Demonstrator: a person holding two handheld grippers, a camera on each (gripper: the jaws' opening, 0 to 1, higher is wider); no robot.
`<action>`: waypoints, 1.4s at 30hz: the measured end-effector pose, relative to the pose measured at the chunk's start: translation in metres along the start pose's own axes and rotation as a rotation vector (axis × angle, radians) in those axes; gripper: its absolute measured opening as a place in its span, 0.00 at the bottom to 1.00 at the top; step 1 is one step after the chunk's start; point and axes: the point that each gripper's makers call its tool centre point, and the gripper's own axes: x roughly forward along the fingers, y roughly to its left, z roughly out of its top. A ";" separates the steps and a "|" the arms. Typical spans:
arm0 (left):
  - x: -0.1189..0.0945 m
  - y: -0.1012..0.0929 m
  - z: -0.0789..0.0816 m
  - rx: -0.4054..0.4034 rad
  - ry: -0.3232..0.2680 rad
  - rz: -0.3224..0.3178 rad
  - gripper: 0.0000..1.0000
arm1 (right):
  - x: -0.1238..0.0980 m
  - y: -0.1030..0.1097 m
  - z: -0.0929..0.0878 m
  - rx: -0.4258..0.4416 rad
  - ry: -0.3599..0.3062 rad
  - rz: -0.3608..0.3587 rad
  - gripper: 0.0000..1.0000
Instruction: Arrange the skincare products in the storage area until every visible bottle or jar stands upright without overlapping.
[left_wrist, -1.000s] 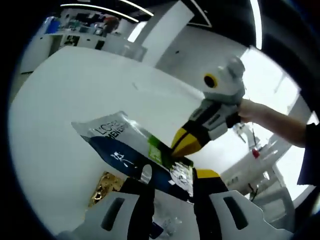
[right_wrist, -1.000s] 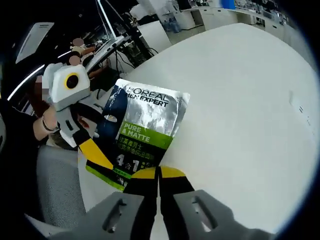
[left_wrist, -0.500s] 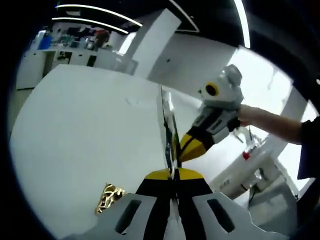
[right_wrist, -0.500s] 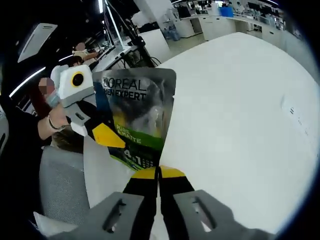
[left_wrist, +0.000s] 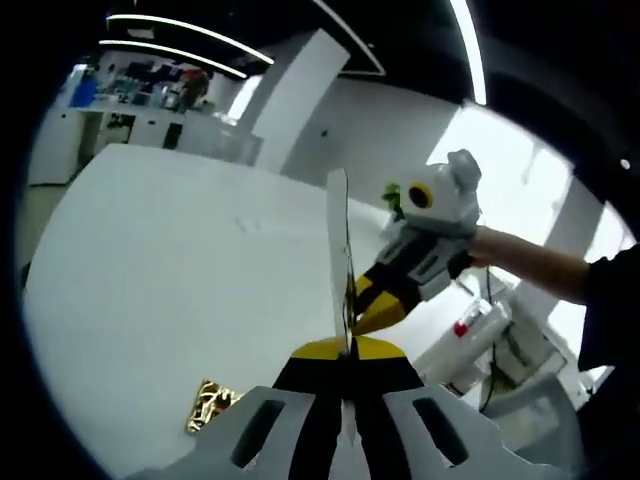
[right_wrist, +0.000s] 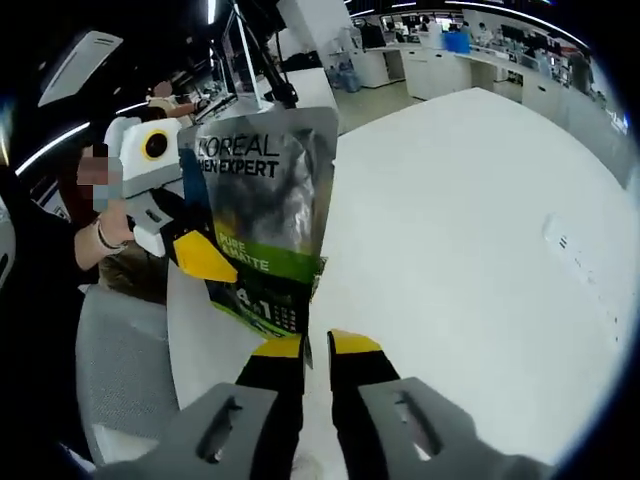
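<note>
A silver, dark-blue and green L'Oreal Men Expert pouch hangs upright above the white table. In the left gripper view the pouch shows edge-on as a thin strip, and my left gripper is shut on its lower edge. The right gripper reaches in from the right, its yellow tips beside the pouch. In the right gripper view the left gripper pinches the pouch's left edge, while my right gripper has its jaws a little apart just under the pouch's bottom corner.
A small gold foil item lies on the table near the left gripper. A grey chair stands beside the table edge. A person's hand holds the right gripper. Desks and shelves line the far background.
The pouch was turned from lying flat to hanging upright. The left gripper closed on its edge, and the right gripper's jaws have now parted from it.
</note>
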 end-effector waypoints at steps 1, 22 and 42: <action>-0.001 -0.001 0.001 -0.002 -0.001 -0.002 0.00 | -0.002 0.001 0.001 -0.003 -0.007 -0.004 0.09; -0.028 -0.025 -0.012 0.103 0.046 0.029 0.00 | -0.059 0.052 0.025 0.031 -0.158 -0.066 0.10; -0.052 -0.045 -0.038 -0.031 0.094 -0.029 0.00 | -0.089 0.118 0.043 -0.020 -0.289 -0.069 0.10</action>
